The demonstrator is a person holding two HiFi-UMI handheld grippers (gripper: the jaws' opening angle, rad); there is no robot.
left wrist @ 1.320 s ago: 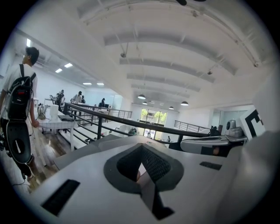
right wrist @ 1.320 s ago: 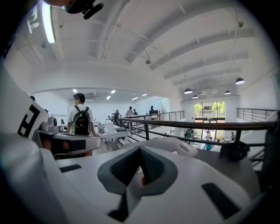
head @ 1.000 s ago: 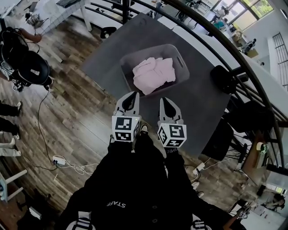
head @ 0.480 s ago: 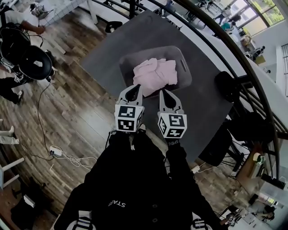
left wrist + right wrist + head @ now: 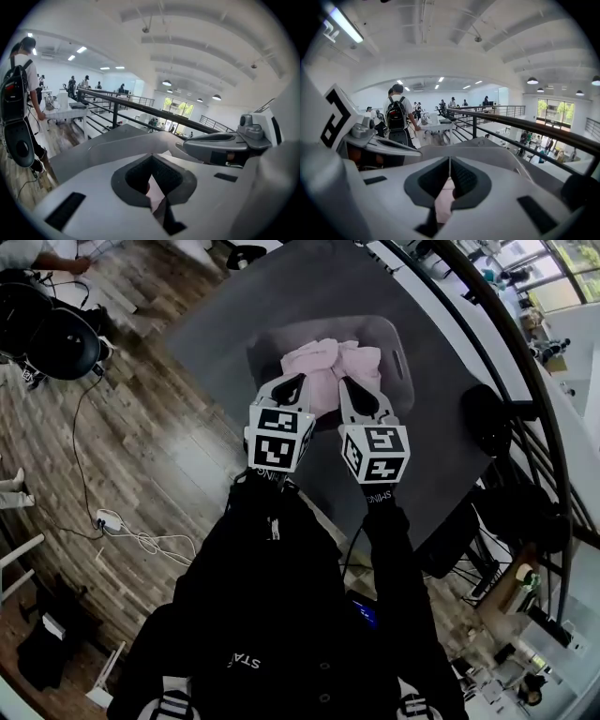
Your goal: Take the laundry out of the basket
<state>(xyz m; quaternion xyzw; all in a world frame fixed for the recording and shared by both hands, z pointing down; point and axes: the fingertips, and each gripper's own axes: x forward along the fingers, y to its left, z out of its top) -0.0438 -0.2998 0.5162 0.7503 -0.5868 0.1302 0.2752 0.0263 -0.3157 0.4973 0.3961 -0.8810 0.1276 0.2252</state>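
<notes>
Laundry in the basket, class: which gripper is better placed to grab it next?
Right, marginally: the right gripper, shut, sits over the middle of the laundry; the left gripper, also shut, is at its edge.

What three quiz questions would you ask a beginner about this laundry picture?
1. True or false: the pink laundry lies inside the grey basket.
2. The basket stands on: A) the wooden floor, B) the grey table, C) a chair.
3. Fill in: the left claw and the right claw are both ____ (open or shut).

Key: 1 true; 2 B; 3 shut, with nothing held.
</notes>
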